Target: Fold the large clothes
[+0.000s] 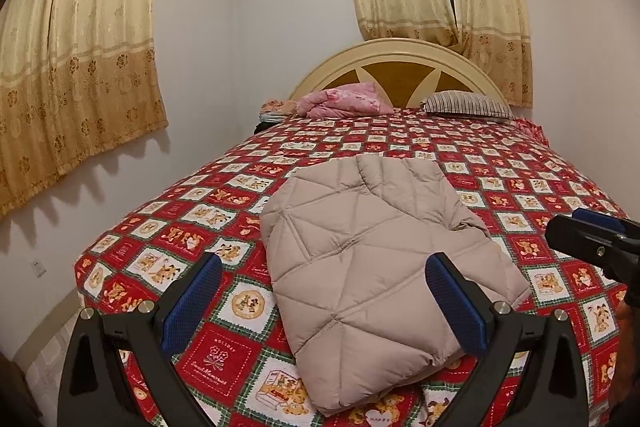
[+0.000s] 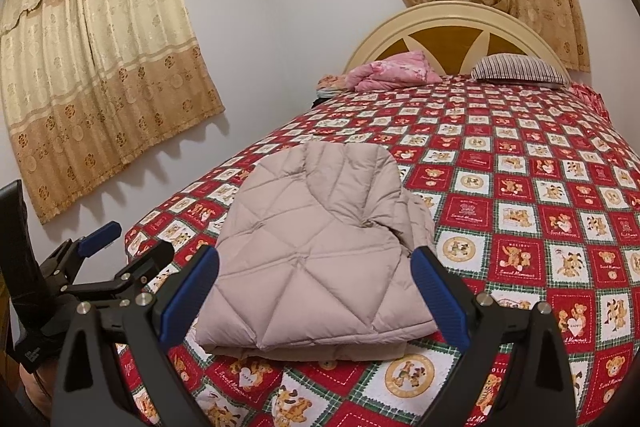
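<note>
Bedroom, bed (image 1: pixel 520 163) with red bear quilt. Folded jacket (image 1: pixel 372 255) lies near the foot edge, long axis toward the headboard. I hold both grippers spread, empty: left gripper (image 1: pixel 324 291) and right gripper (image 2: pixel 316 287) face it squarely, equally near

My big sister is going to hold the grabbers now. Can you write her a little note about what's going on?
Left gripper: open, holding nothing, above the bed's near end.
Right gripper: open, holding nothing.
The jacket lies folded in a puffy bundle on the bed, nothing touching it.
Done: the folding looks finished.
Left: maybe tuck in the loose flap on its right side.
</note>
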